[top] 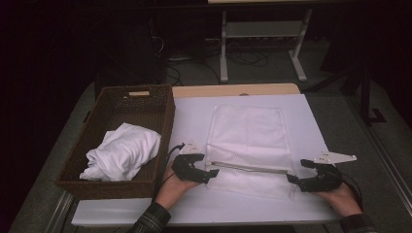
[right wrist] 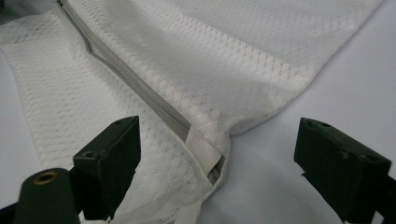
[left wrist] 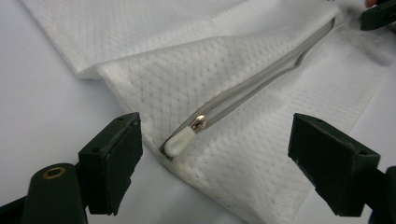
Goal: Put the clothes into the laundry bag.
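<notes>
A white mesh bag (top: 248, 128) lies flat on the white table top (top: 189, 121). A grey zipper (top: 250, 168) runs across the bag near its front edge. My left gripper (top: 209, 172) is at the zipper's left end and stands open. In the left gripper view the white zipper pull (left wrist: 184, 138) lies between the jaws of the left gripper (left wrist: 219, 156), and neither pad touches it. My right gripper (top: 294, 178) stands open at the zipper's right end. In the right gripper view the zipper's end tab (right wrist: 203, 149) lies between the jaws of the right gripper (right wrist: 217, 163), untouched.
A dark wicker basket (top: 163, 121) stands at the table's left and holds a bundled white cloth (top: 124, 150). The table's wooden far edge (top: 233, 90) shows behind the bag. The legs of another desk (top: 223, 48) stand on the floor beyond.
</notes>
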`<state>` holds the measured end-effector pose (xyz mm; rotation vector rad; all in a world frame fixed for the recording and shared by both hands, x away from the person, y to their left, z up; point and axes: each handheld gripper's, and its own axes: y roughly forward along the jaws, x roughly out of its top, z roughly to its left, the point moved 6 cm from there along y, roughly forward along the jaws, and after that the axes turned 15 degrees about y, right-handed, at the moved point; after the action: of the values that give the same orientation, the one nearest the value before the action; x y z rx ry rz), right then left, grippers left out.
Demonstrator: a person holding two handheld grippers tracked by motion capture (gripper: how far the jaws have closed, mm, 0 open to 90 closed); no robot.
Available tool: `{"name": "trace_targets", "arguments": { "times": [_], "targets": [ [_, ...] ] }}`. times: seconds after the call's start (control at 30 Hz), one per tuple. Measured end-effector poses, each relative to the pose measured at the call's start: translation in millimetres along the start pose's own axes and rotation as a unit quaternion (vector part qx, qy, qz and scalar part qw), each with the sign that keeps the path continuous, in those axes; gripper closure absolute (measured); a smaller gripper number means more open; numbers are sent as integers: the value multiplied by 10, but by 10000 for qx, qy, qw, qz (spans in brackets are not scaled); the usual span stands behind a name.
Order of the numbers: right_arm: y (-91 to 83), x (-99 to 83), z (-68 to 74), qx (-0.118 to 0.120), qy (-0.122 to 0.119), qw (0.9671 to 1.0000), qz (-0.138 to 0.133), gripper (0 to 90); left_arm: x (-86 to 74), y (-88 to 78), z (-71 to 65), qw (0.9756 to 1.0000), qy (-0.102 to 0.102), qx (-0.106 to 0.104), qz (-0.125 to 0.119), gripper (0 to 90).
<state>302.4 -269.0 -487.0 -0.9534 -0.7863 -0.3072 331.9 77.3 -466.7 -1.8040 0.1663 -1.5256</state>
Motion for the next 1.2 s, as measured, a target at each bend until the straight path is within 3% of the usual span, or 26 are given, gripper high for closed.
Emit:
{"name": "trace_targets", "arguments": {
  "times": [0.63,0.9,1.2],
  "targets": [
    [-5,-6,1,60,-28,10000,-63,135,120,-122,-30,9998,-13,-185,-74,131],
    [-14,-5,-5,77,-34,9999,-87,130,193,-217,25,9997,-78,-88,-200,130],
    [-18,0,-15,71,-34,9999,-129,127,281,-244,33,9994,-76,-225,-255,130]
  ]
}}
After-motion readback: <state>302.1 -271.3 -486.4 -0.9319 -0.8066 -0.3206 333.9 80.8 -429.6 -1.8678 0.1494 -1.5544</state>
